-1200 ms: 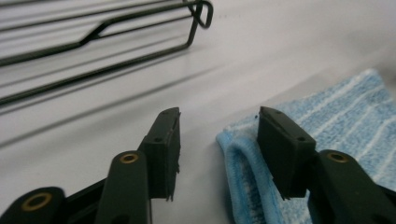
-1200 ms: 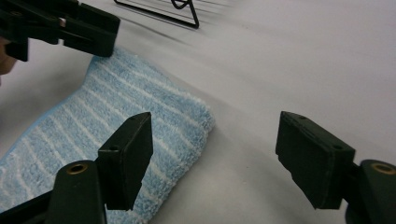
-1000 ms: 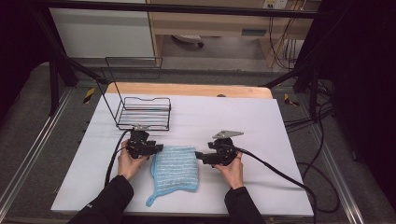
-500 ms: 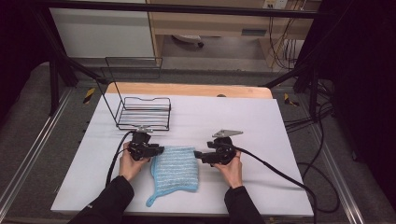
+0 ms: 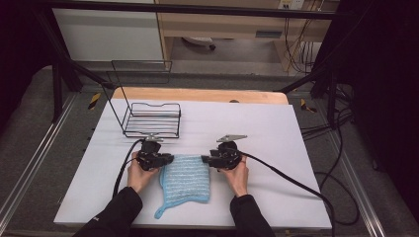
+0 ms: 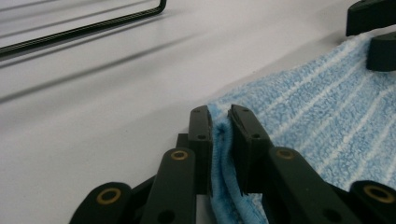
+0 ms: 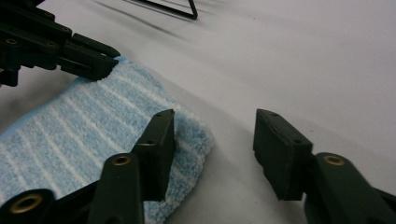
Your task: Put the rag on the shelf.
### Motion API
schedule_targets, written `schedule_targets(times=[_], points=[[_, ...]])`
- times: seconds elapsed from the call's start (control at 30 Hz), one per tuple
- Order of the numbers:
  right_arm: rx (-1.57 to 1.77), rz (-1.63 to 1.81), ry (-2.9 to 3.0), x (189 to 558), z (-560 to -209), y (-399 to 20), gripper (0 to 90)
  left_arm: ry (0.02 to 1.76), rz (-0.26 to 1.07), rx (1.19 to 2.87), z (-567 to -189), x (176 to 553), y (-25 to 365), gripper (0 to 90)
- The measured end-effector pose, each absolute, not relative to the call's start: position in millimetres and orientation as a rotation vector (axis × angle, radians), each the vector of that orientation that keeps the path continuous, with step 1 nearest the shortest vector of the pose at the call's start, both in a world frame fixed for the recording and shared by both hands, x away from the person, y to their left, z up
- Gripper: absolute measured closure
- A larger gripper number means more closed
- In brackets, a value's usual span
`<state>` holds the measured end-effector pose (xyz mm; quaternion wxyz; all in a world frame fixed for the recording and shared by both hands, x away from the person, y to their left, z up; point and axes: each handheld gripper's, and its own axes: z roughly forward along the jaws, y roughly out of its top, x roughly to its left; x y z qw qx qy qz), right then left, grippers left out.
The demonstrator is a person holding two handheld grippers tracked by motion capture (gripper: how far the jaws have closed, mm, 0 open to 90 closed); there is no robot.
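With the left gripper (image 6: 219, 121) pinching the blue striped towel's (image 5: 187, 177) far corner, the right gripper's (image 7: 212, 140) jaws, just closing, stand apart around the other corner and could close on bare table (image 5: 276, 128).

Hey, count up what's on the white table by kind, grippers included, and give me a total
Blue striped towel: 1
Black wire rack: 1
Grippers: 2, left gripper and right gripper
Total: 4
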<state>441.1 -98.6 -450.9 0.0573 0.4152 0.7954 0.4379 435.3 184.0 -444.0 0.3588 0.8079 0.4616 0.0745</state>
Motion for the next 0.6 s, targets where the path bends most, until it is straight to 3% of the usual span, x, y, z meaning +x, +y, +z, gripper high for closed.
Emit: schedule_targets(times=[0.3,0.6], points=[[1.313,1.337,2.441,443.3,-458.7,-95.0,72.7,1.173,0.215,2.089,-444.7,433.8,183.1,78.1],[1.383,1.358,2.456,443.7,-460.0,-93.9,81.4,1.169,0.222,2.083,-444.7,432.5,182.6,79.1]])
